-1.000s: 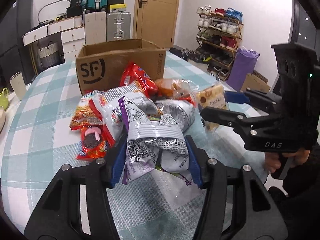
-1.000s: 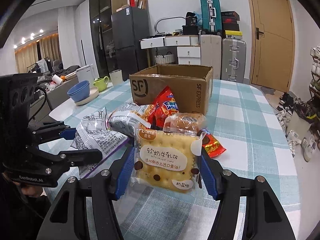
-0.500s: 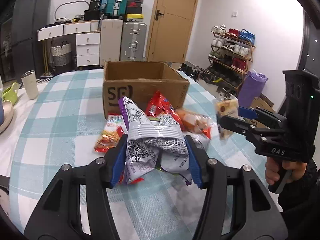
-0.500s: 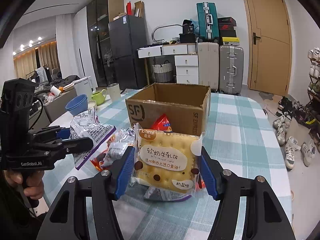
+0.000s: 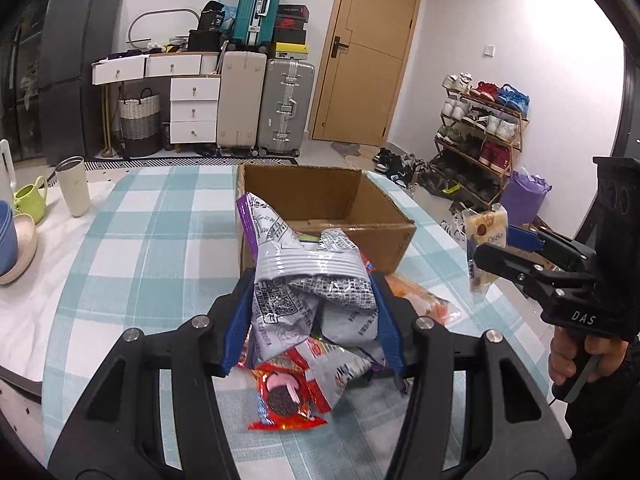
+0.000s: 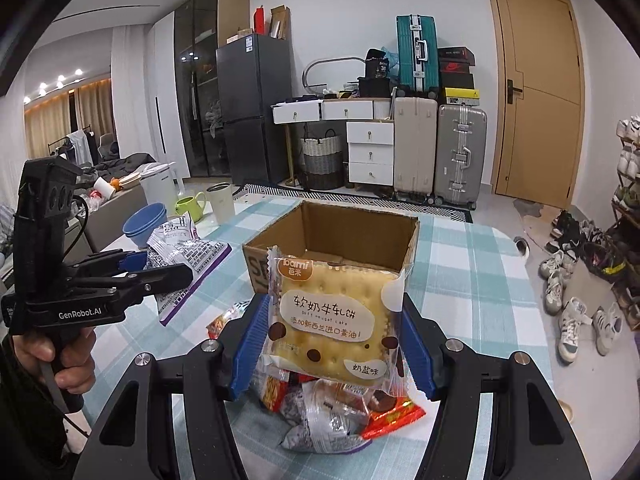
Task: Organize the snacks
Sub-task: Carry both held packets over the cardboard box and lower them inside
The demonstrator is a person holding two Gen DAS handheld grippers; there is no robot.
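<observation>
Lifting both packets, I now have them higher above the snack pile [image 6: 332, 408] than a second ago. My left gripper [image 5: 312, 320] pinches the crumpled silver-purple bag [image 5: 312, 292], my right gripper [image 6: 332, 344] clamps the biscuit pack [image 6: 332, 320], both angled down toward the open cardboard box [image 5: 384, 232] just ahead.

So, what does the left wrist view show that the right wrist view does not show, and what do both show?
Only the left wrist view: the left tool shut on a crumpled grey-and-purple foil snack bag, and below it a red cookie packet on the checked tablecloth.

Only the right wrist view: the right tool gripping a clear-wrapped yellow cracker pack face-on, and stacked blue bowls.

Both: the open brown cardboard box, with no snack visible inside, a cream tumbler, and a green mug.
</observation>
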